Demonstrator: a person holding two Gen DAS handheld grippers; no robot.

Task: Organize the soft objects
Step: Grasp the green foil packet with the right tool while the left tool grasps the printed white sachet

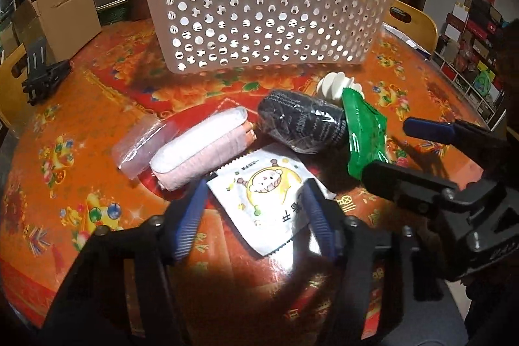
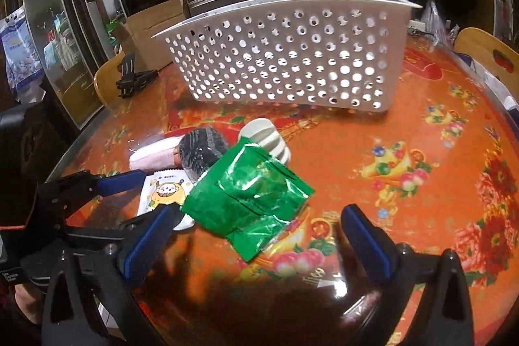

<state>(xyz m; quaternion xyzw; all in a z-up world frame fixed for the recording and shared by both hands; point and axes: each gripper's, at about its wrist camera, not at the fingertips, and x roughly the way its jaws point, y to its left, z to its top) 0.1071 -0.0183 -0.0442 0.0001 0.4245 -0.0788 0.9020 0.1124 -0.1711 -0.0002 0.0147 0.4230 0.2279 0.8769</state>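
A white perforated basket [image 1: 259, 21] stands at the back of the orange table; it also shows in the right wrist view [image 2: 292, 60]. In front lie a pink-and-white rolled cloth [image 1: 201, 148], a black roll in plastic wrap [image 1: 298, 122], a green foil pouch [image 1: 363, 132] and a white cartoon packet [image 1: 269, 193]. My left gripper [image 1: 256, 209] is open with its fingers either side of the white packet's near end. My right gripper [image 2: 259, 232] is open around the near part of the green pouch [image 2: 249, 193]. The black roll [image 2: 202, 149] lies behind the pouch.
A white ribbed object [image 1: 337, 83] lies behind the black roll. A clear plastic bag [image 1: 139, 141] lies left of the pink cloth. A black folding stand [image 1: 42, 73] sits at the table's left edge. Cardboard boxes [image 1: 68, 12], drawers and bags crowd behind the basket.
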